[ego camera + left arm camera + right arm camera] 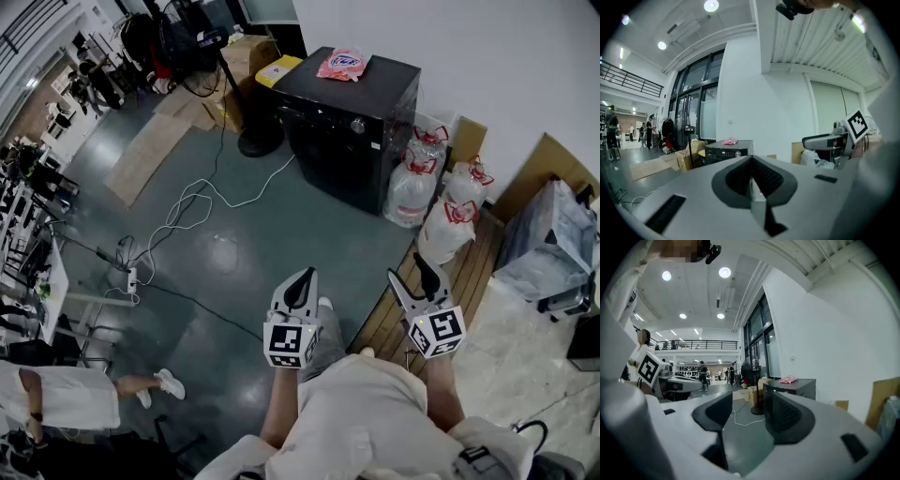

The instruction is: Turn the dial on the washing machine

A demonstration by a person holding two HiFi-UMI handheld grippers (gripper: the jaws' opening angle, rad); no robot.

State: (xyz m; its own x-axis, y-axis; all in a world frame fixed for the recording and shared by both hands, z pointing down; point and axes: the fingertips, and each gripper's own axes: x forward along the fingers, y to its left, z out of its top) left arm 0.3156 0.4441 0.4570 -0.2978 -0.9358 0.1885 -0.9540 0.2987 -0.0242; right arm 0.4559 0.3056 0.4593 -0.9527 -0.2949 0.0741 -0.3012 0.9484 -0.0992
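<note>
The black washing machine (pixel 349 131) stands against the far wall, well ahead of both grippers. Its silver dial (pixel 357 125) sits on the front panel and a pink packet (pixel 343 64) lies on its lid. In the left gripper view the machine (pixel 729 151) is small and distant, with the dial (pixel 738 153) just visible. My left gripper (pixel 301 284) (pixel 751 161) is shut with nothing in it. My right gripper (pixel 415 277) (pixel 747 411) is open and empty; its right jaw hides part of the machine (pixel 794 386).
White bags with red ties (pixel 420 178) crowd the machine's right side. A fan stand (pixel 260 141) and cardboard boxes (pixel 246 58) stand to its left. White cable (pixel 192 202) and a power strip (pixel 131 278) lie on the grey floor. A person's legs (pixel 150 382) show at lower left.
</note>
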